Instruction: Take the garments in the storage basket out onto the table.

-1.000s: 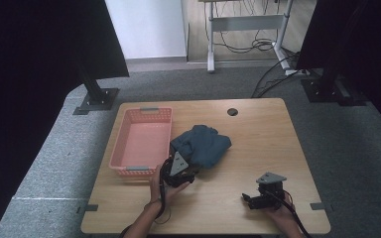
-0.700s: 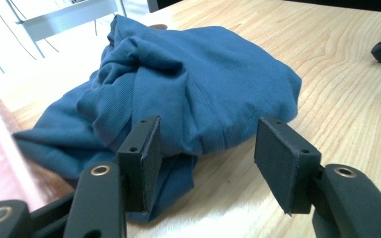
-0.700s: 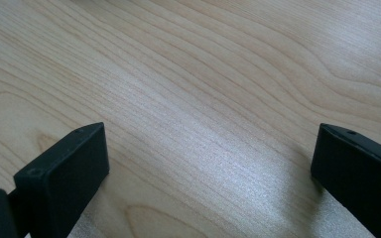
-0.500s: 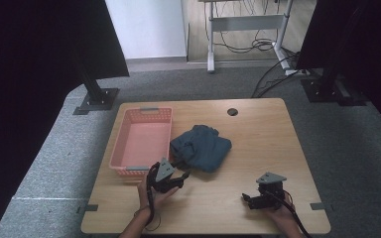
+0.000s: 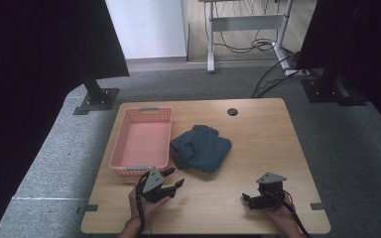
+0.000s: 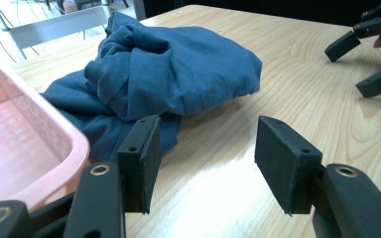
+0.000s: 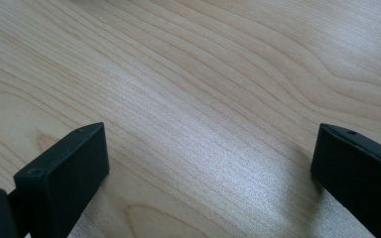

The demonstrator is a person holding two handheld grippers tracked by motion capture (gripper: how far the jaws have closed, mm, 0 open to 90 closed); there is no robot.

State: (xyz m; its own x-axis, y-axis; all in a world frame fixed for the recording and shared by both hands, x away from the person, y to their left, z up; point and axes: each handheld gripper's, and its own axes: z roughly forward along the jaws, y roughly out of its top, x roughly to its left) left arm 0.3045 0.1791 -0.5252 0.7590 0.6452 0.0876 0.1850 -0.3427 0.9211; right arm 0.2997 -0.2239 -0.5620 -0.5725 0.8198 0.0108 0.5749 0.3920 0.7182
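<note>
A crumpled dark blue cloth [image 5: 200, 148] [image 6: 178, 74] lies mid-table, right beside a pink plastic basket [image 5: 142, 144] [image 6: 10, 148]. My left gripper [image 5: 174, 179] [image 6: 206, 158] sits near the front edge, below the basket's near corner, open and holding nothing. Its jaws point toward the cloth, a short way off it. My right gripper [image 5: 247, 200] [image 7: 208, 173] rests low at the front right, jaws wide open over bare wood, pointing left. That gripper's jaws also appear far off in the left gripper view [image 6: 372, 59].
The wooden table [image 5: 258, 144] has a round cable hole [image 5: 232, 111] at the back. Black stands [image 5: 96, 96] and a desk frame with cables [image 5: 258, 34] stand on the grey carpet behind the table.
My left gripper has drawn back from the blue cloth toward the front edge and stands open. The cloth stays on the table. The right gripper has not moved.
</note>
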